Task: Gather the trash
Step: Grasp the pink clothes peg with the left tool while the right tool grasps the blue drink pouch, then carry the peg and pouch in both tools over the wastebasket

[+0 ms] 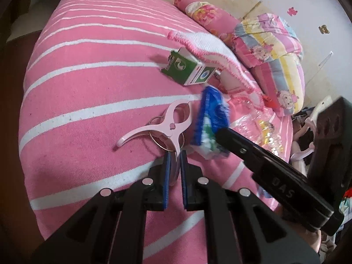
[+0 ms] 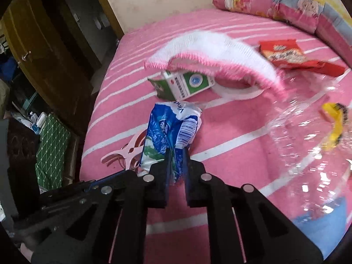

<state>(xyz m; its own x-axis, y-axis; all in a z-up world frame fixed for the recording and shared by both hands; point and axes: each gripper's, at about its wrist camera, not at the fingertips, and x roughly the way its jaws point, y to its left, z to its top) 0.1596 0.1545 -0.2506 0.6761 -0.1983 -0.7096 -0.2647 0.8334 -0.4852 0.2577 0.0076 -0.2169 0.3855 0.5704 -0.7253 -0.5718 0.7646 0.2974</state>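
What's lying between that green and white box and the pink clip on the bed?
Only bare striped bedspread separates the green box from the pink clip, seen in the left wrist view.

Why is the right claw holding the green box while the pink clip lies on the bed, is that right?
Not quite. The right claw grips the blue and white wrapper, as the right wrist view shows. The green box lies on the bed, like the pink clip.
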